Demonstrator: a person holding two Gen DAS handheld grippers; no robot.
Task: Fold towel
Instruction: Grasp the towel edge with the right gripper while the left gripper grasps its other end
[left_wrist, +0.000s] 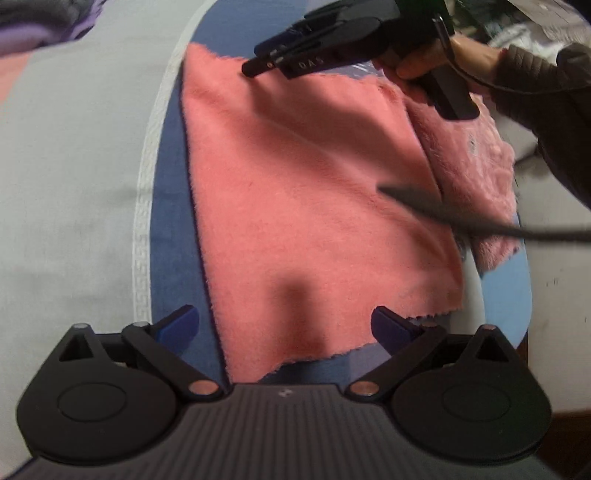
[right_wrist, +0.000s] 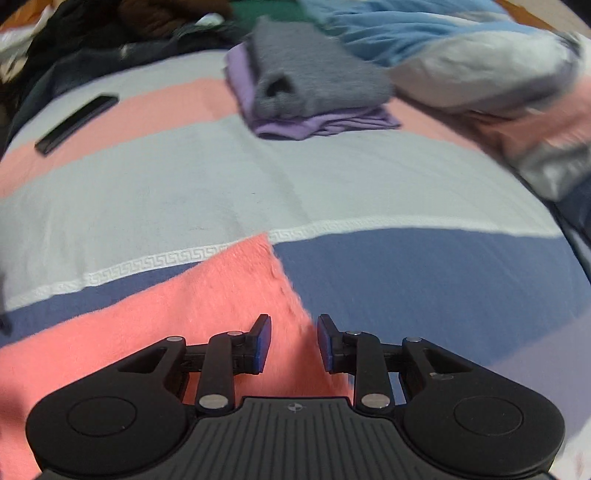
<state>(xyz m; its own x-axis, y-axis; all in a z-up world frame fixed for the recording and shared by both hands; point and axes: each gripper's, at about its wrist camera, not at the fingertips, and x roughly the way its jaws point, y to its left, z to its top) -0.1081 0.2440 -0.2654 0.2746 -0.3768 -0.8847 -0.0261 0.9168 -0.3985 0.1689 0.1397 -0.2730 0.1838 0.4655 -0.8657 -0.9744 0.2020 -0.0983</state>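
Observation:
A pink towel (left_wrist: 306, 206) lies flat on the blue band of a striped bedspread (left_wrist: 74, 184). My left gripper (left_wrist: 284, 326) stands wide open over the towel's near edge, its fingers (left_wrist: 181, 323) straddling the cloth without touching it. At the towel's far edge a hand holds my right gripper (left_wrist: 255, 64). In the right wrist view the right gripper (right_wrist: 293, 343) is open, its fingertips above the towel's (right_wrist: 207, 306) right edge, near a corner. Nothing is held between either pair of fingers.
A fluffier pink cloth (left_wrist: 476, 173) lies under the towel's right side. A folded grey and purple pile (right_wrist: 310, 92) sits farther back on the bed, with a black flat object (right_wrist: 75, 123) to its left and rumpled bedding (right_wrist: 480, 66) at the right. A dark cable (left_wrist: 461, 214) crosses the towel.

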